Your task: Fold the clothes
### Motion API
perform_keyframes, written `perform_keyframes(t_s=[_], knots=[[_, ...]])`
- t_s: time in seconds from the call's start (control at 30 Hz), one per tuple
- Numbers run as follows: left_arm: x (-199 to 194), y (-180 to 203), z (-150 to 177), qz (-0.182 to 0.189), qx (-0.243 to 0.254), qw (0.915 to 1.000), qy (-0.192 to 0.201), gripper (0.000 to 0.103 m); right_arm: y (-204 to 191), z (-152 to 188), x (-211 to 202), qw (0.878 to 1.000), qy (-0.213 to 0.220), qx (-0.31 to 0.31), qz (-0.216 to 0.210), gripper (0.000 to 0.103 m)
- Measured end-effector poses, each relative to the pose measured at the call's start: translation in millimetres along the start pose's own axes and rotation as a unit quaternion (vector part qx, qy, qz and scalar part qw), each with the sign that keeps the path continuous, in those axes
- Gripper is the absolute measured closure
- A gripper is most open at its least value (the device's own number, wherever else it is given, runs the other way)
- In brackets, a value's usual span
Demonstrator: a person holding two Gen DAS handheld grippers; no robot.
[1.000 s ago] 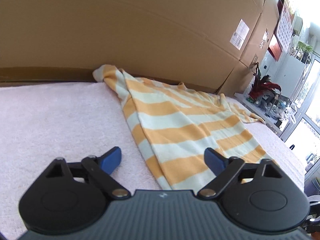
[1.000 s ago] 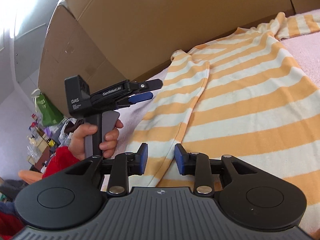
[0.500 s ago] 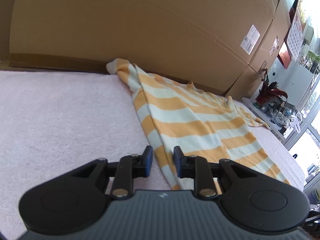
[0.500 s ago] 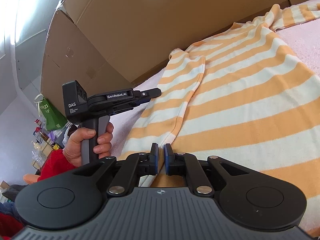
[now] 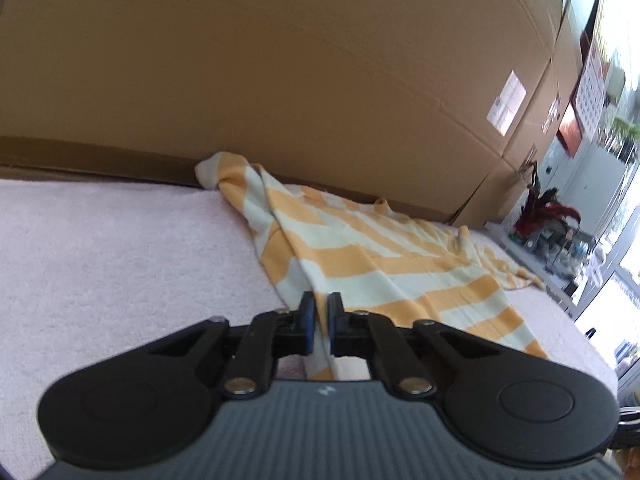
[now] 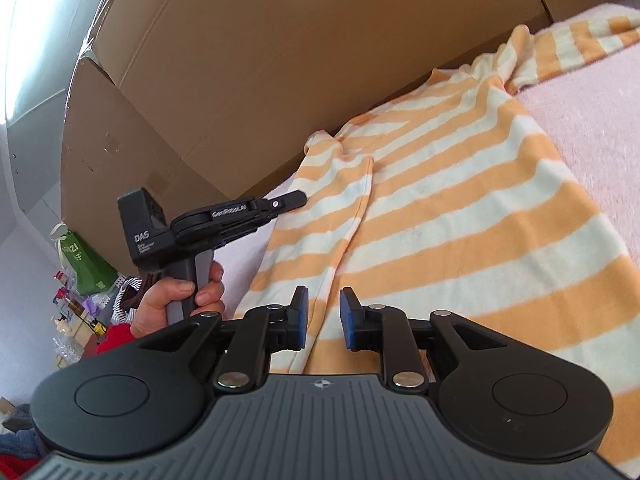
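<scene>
An orange-and-cream striped garment (image 5: 384,264) lies spread on a pink towel-covered surface (image 5: 120,264). My left gripper (image 5: 321,322) is shut on the garment's near hem edge, and the cloth rises into it. In the right wrist view the garment (image 6: 460,216) fills the middle. My right gripper (image 6: 323,322) straddles a folded sleeve edge at the hem with its jaws a little apart. The left gripper (image 6: 298,199) also shows there, held by a hand at the garment's left edge.
A tall cardboard wall (image 5: 320,80) runs along the far edge of the surface. A red plant and clutter (image 5: 544,216) stand beyond the right end. A green bag (image 6: 84,256) and bottles sit off the left side in the right wrist view.
My left gripper closed fully on the hem and lifted it. My right gripper, shut half a second ago, has opened a little around the sleeve edge.
</scene>
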State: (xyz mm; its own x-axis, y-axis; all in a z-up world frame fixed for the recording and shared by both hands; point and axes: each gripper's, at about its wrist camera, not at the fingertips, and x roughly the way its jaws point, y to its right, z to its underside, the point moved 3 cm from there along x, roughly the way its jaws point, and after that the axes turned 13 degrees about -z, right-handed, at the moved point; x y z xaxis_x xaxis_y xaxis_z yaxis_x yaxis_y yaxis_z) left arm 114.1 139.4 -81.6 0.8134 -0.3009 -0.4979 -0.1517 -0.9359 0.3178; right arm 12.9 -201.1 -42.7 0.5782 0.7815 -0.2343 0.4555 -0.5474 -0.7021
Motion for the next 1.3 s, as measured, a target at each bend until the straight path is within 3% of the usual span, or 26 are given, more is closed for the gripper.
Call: perform_keyframes(t_s=[0.1, 0.17, 0.23, 0.27, 0.33, 0.47, 0.53, 0.67, 0.73, 0.8, 0.83, 0.87, 0.97, 1.13, 1.23, 1.3], knots=[[-1.4, -1.3, -0.4, -0.002, -0.009, 1.0, 0.0, 0.102, 2.8, -31.2, 13.0, 1.0, 0.021, -0.012, 0.011, 0.066], [1.4, 0.4, 0.8, 0.0, -0.007, 0.9999, -0.015, 0.097, 5.8, -56.2, 28.2, 0.999, 0.031, -0.026, 0.024, 0.066], [8.0, 1.1, 2.2, -0.002, -0.01, 0.9993, -0.037, 0.068, 5.8, -77.9, 46.5, 0.999, 0.029, -0.042, 0.014, 0.066], [7.8, 1.4, 2.3, 0.001, -0.01, 0.9993, -0.036, 0.065, 5.5, -88.6, 57.4, 0.998, 0.025, -0.052, 0.005, 0.066], [7.2, 0.5, 1.7, 0.008, -0.012, 0.9994, -0.031, 0.046, 3.6, -104.7, 82.6, 0.997, 0.008, -0.08, 0.014, 0.066], [10.7, -5.7, 0.5, 0.013, -0.035, 0.9988, -0.032, 0.041, 5.6, -126.5, 140.1, 0.988, -0.028, -0.147, 0.035, 0.066], [11.1, -4.7, 1.0, 0.017, -0.033, 0.9987, -0.034, 0.042, 12.5, -134.3, 166.5, 0.986, -0.042, -0.156, 0.044, 0.066], [12.0, -2.6, 2.0, 0.025, -0.03, 0.9985, -0.038, 0.048, 28.7, -147.0, 211.9, 0.991, -0.058, -0.113, 0.033, 0.066], [12.4, -1.6, 2.5, 0.028, -0.028, 0.9984, -0.04, 0.075, 28.2, -150.4, 228.7, 0.99, -0.059, -0.125, 0.038, 0.066], [12.8, -0.6, 3.0, 0.032, -0.027, 0.9982, -0.042, 0.093, 26.7, -152.0, 244.6, 0.987, -0.065, -0.14, 0.041, 0.065], [12.5, 0.0, 3.3, 0.033, -0.024, 0.9982, -0.043, 0.097, 25.6, -151.6, 252.0, 0.986, -0.071, -0.148, 0.042, 0.065], [12.0, 0.8, 3.5, 0.034, -0.022, 0.9982, -0.044, 0.099, 23.7, -148.8, 257.4, 0.984, -0.081, -0.154, 0.038, 0.066], [8.7, 5.7, 4.3, 0.033, -0.005, 0.9985, -0.043, 0.101, 17.8, -140.5, 269.0, 0.979, -0.095, -0.174, 0.037, 0.091], [5.3, 11.5, 7.3, 0.03, 0.013, 0.9979, -0.055, 0.101, 30.6, -139.3, 259.8, 0.986, -0.029, -0.148, 0.078, 0.095], [5.0, 15.6, 7.8, 0.032, 0.029, 0.9974, -0.057, 0.101, 45.5, -139.9, 254.3, 0.994, -0.021, -0.092, 0.059, 0.094], [6.1, 15.0, 7.4, 0.036, 0.03, 0.9972, -0.058, 0.101, 56.8, -139.2, 254.1, 0.998, -0.029, -0.045, 0.023, 0.085]])
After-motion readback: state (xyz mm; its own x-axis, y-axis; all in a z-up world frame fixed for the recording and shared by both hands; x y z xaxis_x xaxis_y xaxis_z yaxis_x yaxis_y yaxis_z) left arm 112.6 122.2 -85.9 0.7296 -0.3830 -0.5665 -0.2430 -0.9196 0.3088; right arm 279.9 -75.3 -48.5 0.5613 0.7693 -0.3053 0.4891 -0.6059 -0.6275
